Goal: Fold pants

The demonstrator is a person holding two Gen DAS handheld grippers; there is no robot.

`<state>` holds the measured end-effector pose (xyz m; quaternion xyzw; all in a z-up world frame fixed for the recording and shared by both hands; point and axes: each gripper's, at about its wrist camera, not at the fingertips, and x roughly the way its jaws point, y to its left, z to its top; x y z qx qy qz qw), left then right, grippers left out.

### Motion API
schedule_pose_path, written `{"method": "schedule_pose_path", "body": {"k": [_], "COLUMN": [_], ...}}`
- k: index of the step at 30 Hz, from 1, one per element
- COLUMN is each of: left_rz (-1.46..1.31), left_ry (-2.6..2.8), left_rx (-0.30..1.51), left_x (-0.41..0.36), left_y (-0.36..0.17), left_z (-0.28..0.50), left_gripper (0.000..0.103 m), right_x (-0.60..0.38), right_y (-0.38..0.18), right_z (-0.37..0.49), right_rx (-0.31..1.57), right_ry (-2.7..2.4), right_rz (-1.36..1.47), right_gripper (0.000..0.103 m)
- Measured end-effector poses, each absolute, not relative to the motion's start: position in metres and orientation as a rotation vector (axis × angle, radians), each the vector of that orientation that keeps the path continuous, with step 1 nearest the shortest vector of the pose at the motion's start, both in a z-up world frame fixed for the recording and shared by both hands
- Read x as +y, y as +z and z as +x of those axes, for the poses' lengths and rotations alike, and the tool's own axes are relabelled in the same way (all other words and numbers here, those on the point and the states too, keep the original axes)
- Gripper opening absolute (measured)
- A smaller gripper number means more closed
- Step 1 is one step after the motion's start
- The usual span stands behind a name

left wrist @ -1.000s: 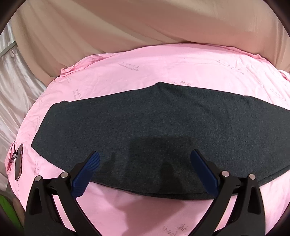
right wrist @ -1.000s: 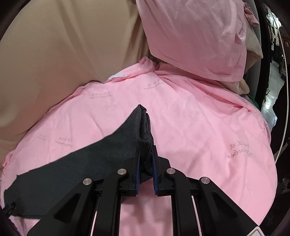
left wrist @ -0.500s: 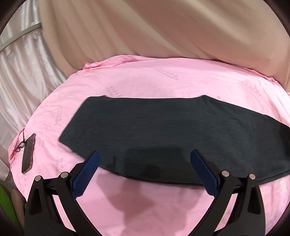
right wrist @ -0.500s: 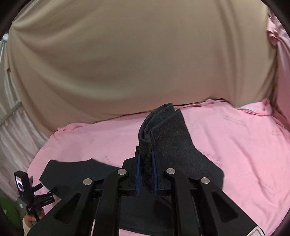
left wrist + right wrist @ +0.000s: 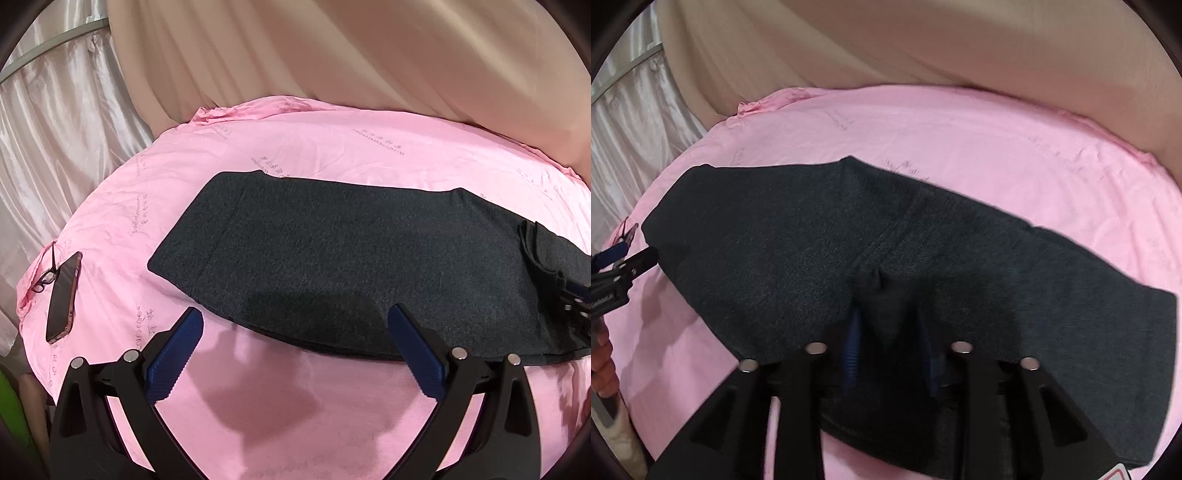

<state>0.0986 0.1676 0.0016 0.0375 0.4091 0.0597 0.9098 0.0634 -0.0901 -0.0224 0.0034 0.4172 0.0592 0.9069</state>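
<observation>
Where the pink printed bedsheet (image 5: 332,155) covers the bed, dark charcoal knit pants (image 5: 332,258) lie flat across its middle, one end doubled back over the rest; left gripper (image 5: 295,347), blue-padded, jaws wide apart and empty, above the near hem; right gripper (image 5: 890,354), jaws opening, folded cloth between its pads; black smartphone (image 5: 62,295) and spectacles (image 5: 46,280) at the sheet's left edge

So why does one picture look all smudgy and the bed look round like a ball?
In the right wrist view the pants and the right gripper, whose jaws are opening over the cloth, are smeared by motion blur. The left wrist view is sharp: the phone shows a crisp edge. Both fisheye lenses bend the pink sheet into a dome. The left gripper casts a soft shadow on it.
</observation>
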Motion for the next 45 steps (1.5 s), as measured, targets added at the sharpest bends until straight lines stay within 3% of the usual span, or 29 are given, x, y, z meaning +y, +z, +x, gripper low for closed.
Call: {"method": "schedule_pose_path", "body": {"k": [1, 5, 7, 9, 10, 17, 24, 27, 29, 35, 40, 45], "left_rz": [0.077, 0.069, 0.066, 0.072, 0.077, 0.082, 0.085, 0.088, 0.088, 0.096, 0.046, -0.026], "left_ry": [0.12, 0.108, 0.107, 0.104, 0.106, 0.103, 0.112, 0.116, 0.114, 0.118, 0.111, 0.063], "left_rx": [0.844, 0.853, 0.862, 0.866, 0.867, 0.875, 0.885, 0.891, 0.894, 0.897, 0.904, 0.929], "left_x": [0.168, 0.163, 0.161, 0.16, 0.159, 0.16, 0.161, 0.163, 0.164, 0.16, 0.158, 0.145], "left_y": [0.001, -0.004, -0.006, -0.007, -0.007, -0.01, -0.014, -0.015, -0.016, -0.017, -0.014, -0.012], "left_z": [0.099, 0.104, 0.106, 0.106, 0.106, 0.109, 0.111, 0.112, 0.112, 0.111, 0.108, 0.109], "left_gripper": [0.098, 0.098, 0.098, 0.098, 0.098, 0.098, 0.098, 0.098, 0.098, 0.098, 0.098, 0.098], "right_x": [-0.089, -0.081, -0.078, -0.079, -0.078, -0.069, -0.042, -0.059, -0.081, -0.192, -0.287, -0.312], "right_y": [-0.02, -0.032, -0.041, -0.041, -0.039, -0.011, -0.038, -0.016, -0.001, 0.016, -0.013, -0.042], "right_z": [0.058, 0.067, 0.076, 0.079, 0.08, 0.078, 0.087, 0.068, 0.051, -0.007, -0.059, -0.067], "right_rx": [0.841, 0.889, 0.917, 0.913, 0.913, 0.85, 0.916, 0.859, 0.808, 0.761, 0.792, 0.807], "right_ry": [0.124, 0.118, 0.137, 0.159, 0.173, 0.25, 0.267, 0.26, 0.207, -0.075, -0.23, -0.164], "right_rz": [-0.011, -0.089, -0.077, -0.044, -0.031, 0.04, -0.048, 0.001, 0.026, 0.16, 0.406, 0.549], "right_gripper": [0.055, 0.051, 0.033, 0.022, 0.009, 0.008, 0.02, 0.033, 0.048, 0.056, 0.057, 0.057]}}
